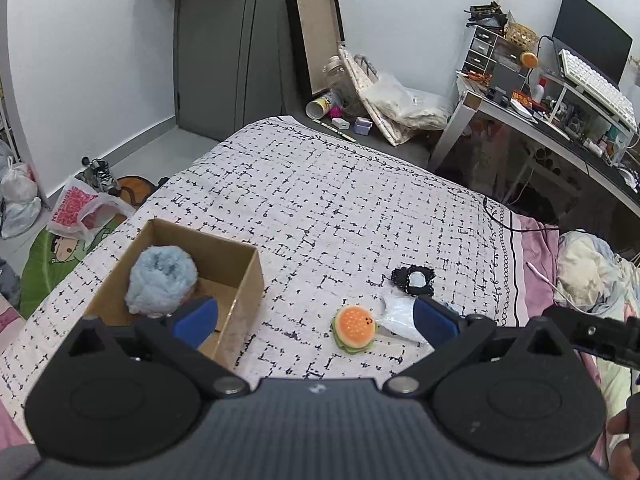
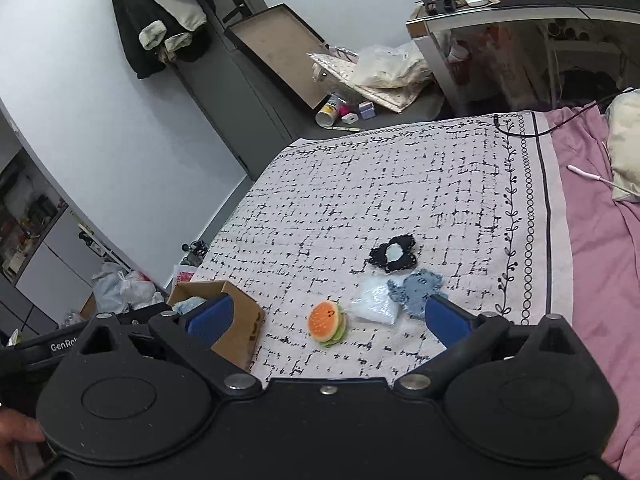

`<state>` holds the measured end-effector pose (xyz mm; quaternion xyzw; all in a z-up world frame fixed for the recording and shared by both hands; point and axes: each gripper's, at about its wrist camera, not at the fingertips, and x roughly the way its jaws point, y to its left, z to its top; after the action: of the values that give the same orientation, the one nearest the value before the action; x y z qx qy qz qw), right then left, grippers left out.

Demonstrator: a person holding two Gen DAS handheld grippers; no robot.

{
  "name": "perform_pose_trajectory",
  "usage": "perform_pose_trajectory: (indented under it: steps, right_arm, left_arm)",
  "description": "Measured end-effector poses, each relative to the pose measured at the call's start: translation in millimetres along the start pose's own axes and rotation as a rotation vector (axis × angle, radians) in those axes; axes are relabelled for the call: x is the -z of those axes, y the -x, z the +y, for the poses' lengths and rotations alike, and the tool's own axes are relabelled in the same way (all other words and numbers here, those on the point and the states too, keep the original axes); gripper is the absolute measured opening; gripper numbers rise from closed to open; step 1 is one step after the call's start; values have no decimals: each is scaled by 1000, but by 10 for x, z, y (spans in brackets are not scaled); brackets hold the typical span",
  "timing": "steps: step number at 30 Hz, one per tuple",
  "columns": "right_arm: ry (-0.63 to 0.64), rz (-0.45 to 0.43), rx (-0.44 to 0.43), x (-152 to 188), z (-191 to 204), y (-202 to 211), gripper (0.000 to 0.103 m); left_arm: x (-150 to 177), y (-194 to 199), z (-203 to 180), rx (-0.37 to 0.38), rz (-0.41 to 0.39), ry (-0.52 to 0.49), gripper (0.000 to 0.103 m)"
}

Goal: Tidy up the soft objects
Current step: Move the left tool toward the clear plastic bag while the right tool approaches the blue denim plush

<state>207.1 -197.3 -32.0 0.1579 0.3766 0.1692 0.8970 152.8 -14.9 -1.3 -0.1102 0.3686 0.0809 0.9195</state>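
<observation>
A cardboard box (image 1: 244,280) stands on the patterned bed cover (image 1: 320,200) at the left and holds a fluffy light-blue plush (image 1: 160,280). A small burger plush (image 1: 355,329) lies to its right, beside a white soft bag (image 1: 396,316) and a black item with a pale centre (image 1: 414,280). The right wrist view shows the box (image 2: 236,320), the burger plush (image 2: 327,322), the white bag (image 2: 374,304), a blue-grey plush (image 2: 416,290) and the black item (image 2: 394,258). My left gripper (image 1: 316,320) is open and empty above the bed. My right gripper (image 2: 328,318) is open and empty.
The bed cover (image 2: 380,184) ends at a pink sheet (image 2: 600,240) on the right. A desk (image 1: 560,128) with a keyboard and monitor stands at the far right. Bags and boxes (image 1: 384,108) lie on the floor beyond the bed. A grey door (image 1: 228,48) is behind.
</observation>
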Motion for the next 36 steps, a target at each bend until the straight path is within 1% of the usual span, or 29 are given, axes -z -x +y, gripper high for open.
perform_pose_trajectory:
  steps: [7,13,17,20,22,25,27,28,30,32,36]
  right_arm:
    - [-56,2,-5,-191,-223,-106,103]
    - [-112,28,22,-265,-481,-260,103]
    - [-141,40,13,-307,-575,-350,103]
    - [-152,46,18,-343,-638,-433,103]
    - [-186,58,15,-341,-721,-518,102]
    - [-257,53,5,-300,-871,-592,95]
    - [-289,57,-2,-280,-947,-632,89]
    - [-298,59,-1,-270,-979,-651,86]
    - [-312,63,11,-246,-1031,-694,84]
    - [-326,75,17,-219,-1076,-758,76]
    - [-362,103,16,-177,-1152,-871,72]
  left_arm:
    - [15,-156,-224,-3,2,12,102]
    - [18,-335,-425,32,-2,9,100]
    - [18,-484,-533,63,-1,26,99]
    - [16,-607,-615,86,10,31,93]
    - [9,-699,-663,100,21,41,90]
    - [7,-849,-708,116,45,51,82]
    - [10,-966,-728,126,65,62,70]
    - [12,-1019,-729,130,76,67,67]
    - [23,-1136,-746,136,96,80,61]
    - [27,-1237,-754,142,113,91,59]
    - [52,-1456,-796,163,155,105,57]
